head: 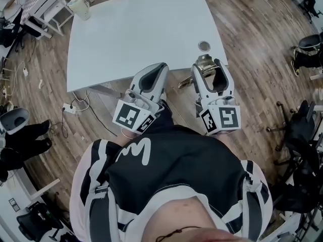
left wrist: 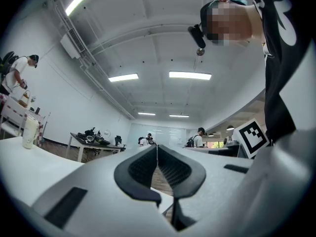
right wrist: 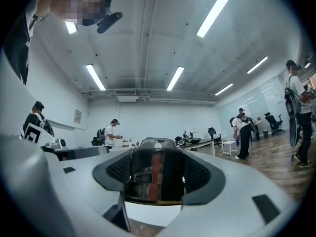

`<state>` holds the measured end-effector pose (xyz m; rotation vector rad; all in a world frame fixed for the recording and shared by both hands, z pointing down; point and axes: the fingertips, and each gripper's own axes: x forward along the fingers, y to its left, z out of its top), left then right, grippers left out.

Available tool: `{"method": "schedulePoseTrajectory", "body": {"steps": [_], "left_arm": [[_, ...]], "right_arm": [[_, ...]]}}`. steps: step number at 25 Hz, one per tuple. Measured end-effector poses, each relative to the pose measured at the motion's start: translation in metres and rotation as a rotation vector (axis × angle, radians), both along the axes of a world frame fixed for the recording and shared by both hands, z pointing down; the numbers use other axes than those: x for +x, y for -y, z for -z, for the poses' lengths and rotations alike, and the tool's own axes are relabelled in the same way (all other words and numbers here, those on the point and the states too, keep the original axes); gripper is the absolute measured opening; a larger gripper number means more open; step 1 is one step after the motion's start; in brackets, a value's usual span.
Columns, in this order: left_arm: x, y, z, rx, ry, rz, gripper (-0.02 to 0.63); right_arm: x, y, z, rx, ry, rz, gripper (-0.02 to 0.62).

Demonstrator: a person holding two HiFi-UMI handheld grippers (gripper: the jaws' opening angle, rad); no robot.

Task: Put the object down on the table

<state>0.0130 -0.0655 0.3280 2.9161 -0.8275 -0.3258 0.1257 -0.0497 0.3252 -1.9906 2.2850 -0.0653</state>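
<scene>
Where the wooden floor point(head: 252, 84) frames it on all sides, a white bench point(head: 131, 39) fills the upper middle of the head view. A person in a black and white top point(head: 171, 165) stands at its near edge, holding one tool in each hand.

The left tool point(left wrist: 157, 154) reaches over the near edge of the bench, left of centre. Its dark ribbed pads point(left wrist: 140, 169) are pressed together at the tips, with nothing between them. The right tool point(head: 213, 69) sits just beside it, over the near right corner of the bench. It is pinching the object point(right wrist: 157, 174), a dark glossy piece with a reddish stripe down its face and a small pale dot near its top. The object fills the gap between both pads, and a strip of white bench shows below it.

Each tool carries a marker cube facing the person, one on the left point(head: 132, 117) and one on the right point(head: 222, 119).

A pale jug point(head: 79, 7) stands at the far left corner of the bench. A small round ring point(head: 204, 46) lies near the right edge, just beyond the right tool.
</scene>
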Motion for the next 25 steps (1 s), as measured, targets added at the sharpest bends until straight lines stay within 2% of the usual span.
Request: {"method": "schedulePoseTrajectory", "body": {"steps": [5,10,17,25], "left_arm": [[0.022,0.040,0.004,0.010,0.005,-0.037,0.011],[0.030,0.090,0.012,0.028,0.018,-0.036,0.011],[0.034,0.141,0.015,0.022,0.022,-0.040,0.011],[0.035,0.177,0.013,0.011,0.016,-0.051,0.011]], "right_arm": [[0.021,0.038,0.002,0.006,0.003,-0.033,0.302],[0.036,0.085,0.010,0.028,0.010,-0.056,0.302],[0.042,0.135,0.013,0.030,0.021,-0.068,0.302],[0.041,0.170,0.012,0.017,0.016,-0.078,0.302]]}}
